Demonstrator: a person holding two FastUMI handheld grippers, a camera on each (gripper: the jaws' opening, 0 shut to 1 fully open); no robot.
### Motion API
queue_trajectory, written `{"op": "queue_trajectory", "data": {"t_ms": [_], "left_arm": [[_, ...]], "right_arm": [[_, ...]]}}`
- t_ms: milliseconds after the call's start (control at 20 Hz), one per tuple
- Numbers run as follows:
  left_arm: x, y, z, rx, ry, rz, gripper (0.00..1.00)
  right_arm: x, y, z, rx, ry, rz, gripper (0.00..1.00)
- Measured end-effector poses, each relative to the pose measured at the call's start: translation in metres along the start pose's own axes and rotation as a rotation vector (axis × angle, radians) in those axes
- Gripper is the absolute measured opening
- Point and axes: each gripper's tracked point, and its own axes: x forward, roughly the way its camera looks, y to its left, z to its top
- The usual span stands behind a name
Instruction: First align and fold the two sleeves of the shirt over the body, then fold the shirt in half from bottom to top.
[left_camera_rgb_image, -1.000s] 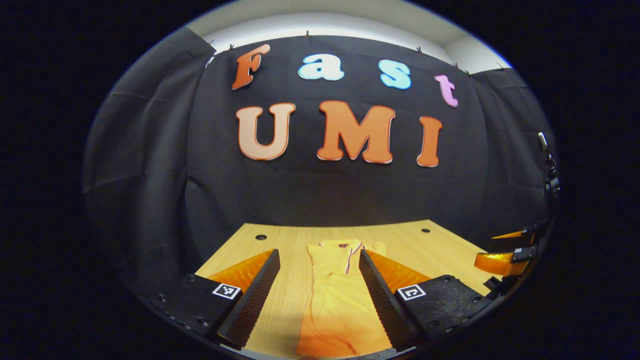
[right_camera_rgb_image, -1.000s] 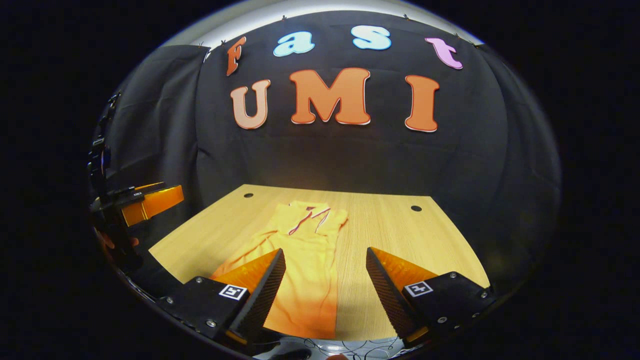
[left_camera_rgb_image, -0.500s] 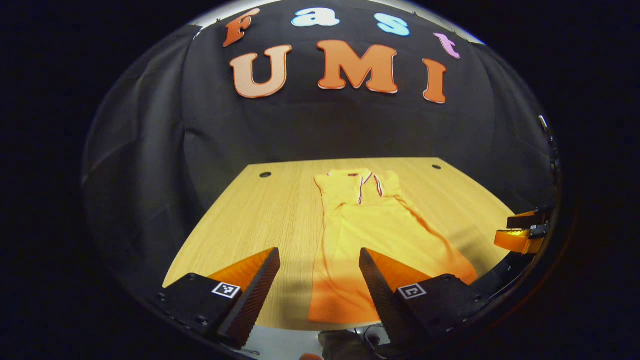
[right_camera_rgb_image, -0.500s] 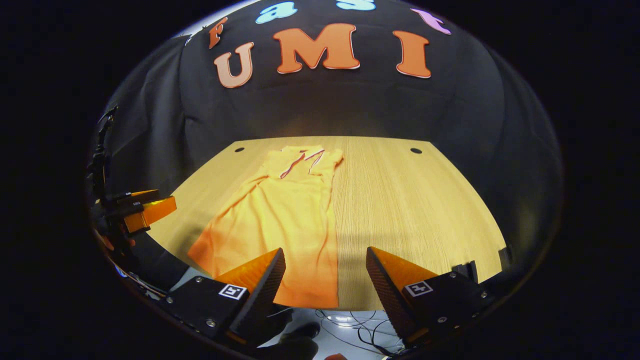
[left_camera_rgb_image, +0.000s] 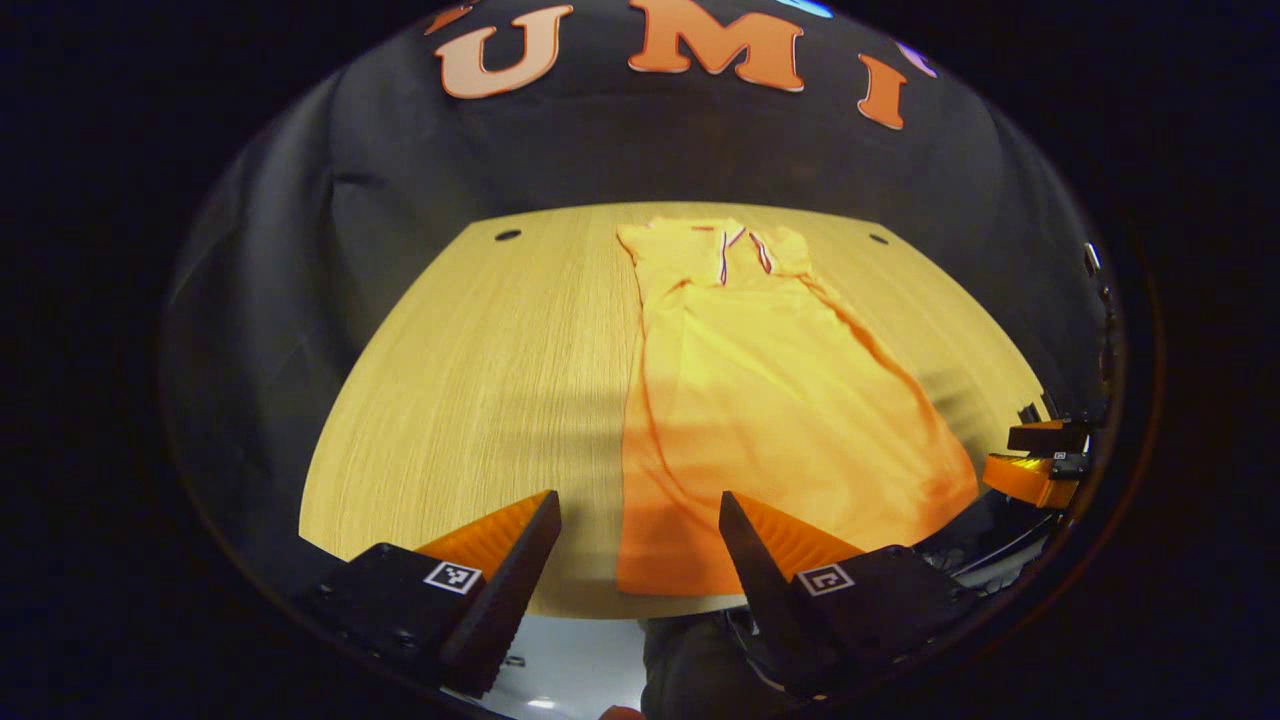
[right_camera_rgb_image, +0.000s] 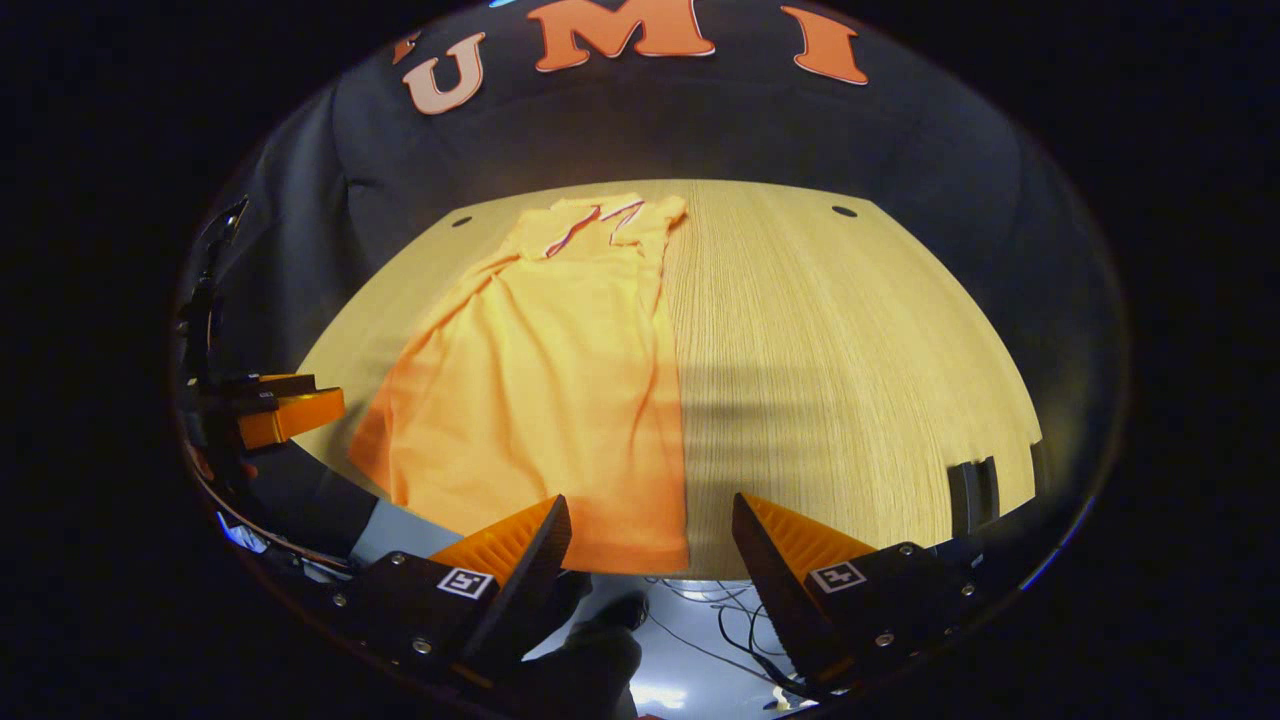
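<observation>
- The left gripper (left_camera_rgb_image: 638, 520) is hanging spread wide and holding nothing, poised above the near edge of the table (left_camera_rgb_image: 480, 380), with the shirt's hem lying just beyond its fingertips at 12 o'clock.
- The right gripper (right_camera_rgb_image: 650, 520) is likewise standing spread and pinching nothing, over the shirt's near right corner; the hem is showing between its fingers.
- Each gripper is appearing in the other's view: the right one at 3 o'clock in the left gripper view, the left one at 9 o'clock in the right gripper view.
- Over the last second both cameras have been tipping downward and rising: the booth wall has been sliding up out of view while the table is now taking up most of each picture, and the floor with cables (right_camera_rgb_image: 690, 600) is showing below the table edge.
- The shirt (left_camera_rgb_image: 770, 400) is lying flat on the table, collar (left_camera_rgb_image: 740, 250) at the far end, hem at the near edge, its shape unchanged over that second.
- The sleeves are seemingly lying folded onto the body already, since the shirt is reading as one long narrow panel; I am judging the bottom-to-top fold as the step coming, with both grippers lining up for the hem corners.
- No containers are appearing anywhere on the table.
</observation>
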Motion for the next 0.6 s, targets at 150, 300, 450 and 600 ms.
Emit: {"op": "queue_trajectory", "data": {"t_ms": [150,300,450,600], "left_arm": [[0.016,0.002,-0.019,-0.022,0.116,-0.032,0.98],[0.033,0.003,-0.022,-0.025,0.161,-0.006,0.99],[0.043,-0.005,-0.031,-0.043,0.213,-0.015,0.99],[0.044,-0.008,-0.025,-0.019,0.195,-0.006,0.98]], "right_arm": [[0.01,0.002,-0.01,-0.001,0.053,0.006,0.99],[0.018,0.004,-0.015,0.001,0.089,0.01,0.99],[0.025,0.001,-0.02,-0.02,0.12,-0.008,0.98],[0.031,0.004,-0.022,-0.009,0.135,-0.003,0.97]]}}
